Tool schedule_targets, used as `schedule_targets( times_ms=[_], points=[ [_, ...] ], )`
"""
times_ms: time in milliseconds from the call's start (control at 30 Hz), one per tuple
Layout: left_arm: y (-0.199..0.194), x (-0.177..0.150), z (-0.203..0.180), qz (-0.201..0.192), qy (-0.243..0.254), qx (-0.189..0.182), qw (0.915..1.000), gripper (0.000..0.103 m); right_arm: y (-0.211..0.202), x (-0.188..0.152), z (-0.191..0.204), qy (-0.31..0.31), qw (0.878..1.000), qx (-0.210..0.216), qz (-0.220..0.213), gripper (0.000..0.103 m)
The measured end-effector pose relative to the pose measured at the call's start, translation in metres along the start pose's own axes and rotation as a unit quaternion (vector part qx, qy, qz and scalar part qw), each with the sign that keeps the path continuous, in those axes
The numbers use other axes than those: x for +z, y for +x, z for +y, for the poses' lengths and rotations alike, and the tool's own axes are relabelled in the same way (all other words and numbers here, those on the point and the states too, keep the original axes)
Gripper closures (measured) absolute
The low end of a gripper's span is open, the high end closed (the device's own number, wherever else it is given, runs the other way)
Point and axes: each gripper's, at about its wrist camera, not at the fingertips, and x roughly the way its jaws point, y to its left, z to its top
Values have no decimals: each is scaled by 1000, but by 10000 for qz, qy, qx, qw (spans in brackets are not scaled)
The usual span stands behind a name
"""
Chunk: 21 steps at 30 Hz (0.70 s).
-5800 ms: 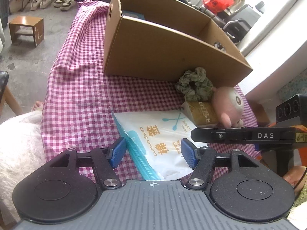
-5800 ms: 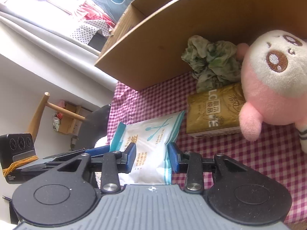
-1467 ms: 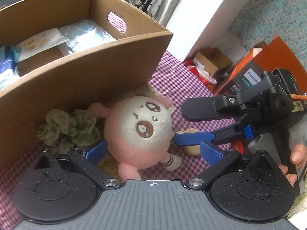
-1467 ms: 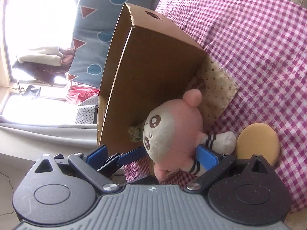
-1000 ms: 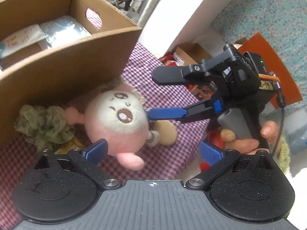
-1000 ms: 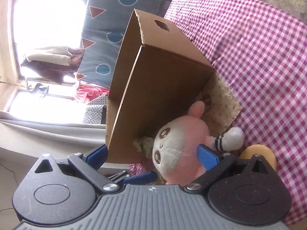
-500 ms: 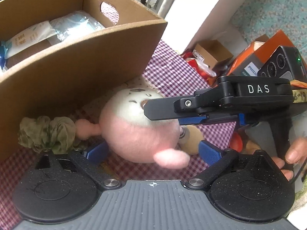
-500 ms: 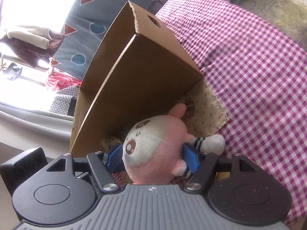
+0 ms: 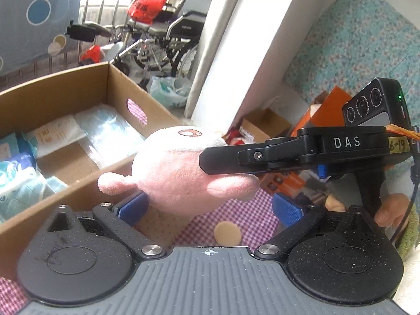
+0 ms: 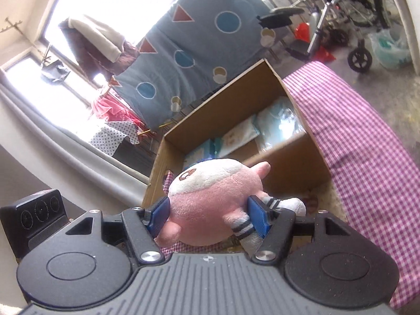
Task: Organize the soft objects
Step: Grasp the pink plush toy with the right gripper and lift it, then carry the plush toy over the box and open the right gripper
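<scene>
A pink and white plush toy hangs in the air just in front of the cardboard box. My right gripper has its blue pads pressed on the toy's sides, and its jaws are closing on it. Seen from the left wrist, the plush toy floats level with the box's near wall, with the right gripper's black finger across it. My left gripper stands open under the toy, its pads wide apart and holding nothing. Soft packets lie inside the box.
A pink checked cloth covers the table. A round tan pad and a beige patterned cloth lie on it below the toy. A person's hand holds the right gripper's handle. A wheelchair and small boxes stand on the floor beyond.
The right gripper's jaws have closed on the plush toy and lifted it off the table to the height of the box's rim. Both grippers have risen.
</scene>
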Motion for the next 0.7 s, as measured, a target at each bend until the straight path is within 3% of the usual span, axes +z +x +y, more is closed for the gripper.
schedule_targets(
  times_ms=[133, 300, 467, 700],
  points=[
    [-10, 18, 9, -322, 71, 198, 9993, 2, 1, 22, 33, -579, 9982, 126, -114, 35],
    [-7, 45, 37, -382, -22, 557, 9977, 2, 31, 63, 61, -1173, 9926, 313, 63, 35],
    [17, 75, 88, -122, -322, 936, 9950, 1, 88, 108, 69, -1487, 9864, 398, 571, 35],
    [71, 101, 169, 618, -921, 1198, 9866, 2, 190, 160, 53, -1430, 9779, 319, 1491, 35]
  ],
)
